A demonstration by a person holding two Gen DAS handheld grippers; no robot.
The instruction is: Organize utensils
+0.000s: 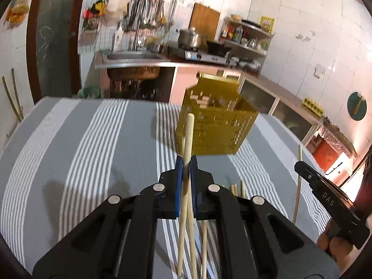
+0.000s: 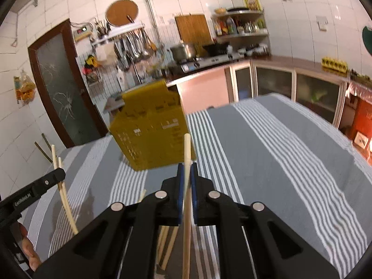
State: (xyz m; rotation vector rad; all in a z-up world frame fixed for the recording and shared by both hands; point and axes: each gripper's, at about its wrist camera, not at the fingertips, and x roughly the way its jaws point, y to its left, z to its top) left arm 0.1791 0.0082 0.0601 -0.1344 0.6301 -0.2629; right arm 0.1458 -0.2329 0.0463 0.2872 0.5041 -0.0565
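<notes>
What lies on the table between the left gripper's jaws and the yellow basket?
Only bare striped tablecloth; the left wrist view shows it. The left gripper holds chopsticks pointing toward the yellow basket.

Counter (image 1: 97, 139): covered with a grey cloth striped in white.
Yellow perforated holder (image 1: 216, 125): stands on the cloth near the far edge.
Loose chopsticks (image 1: 237, 189): lie on the cloth, nearer the cameras.
</notes>
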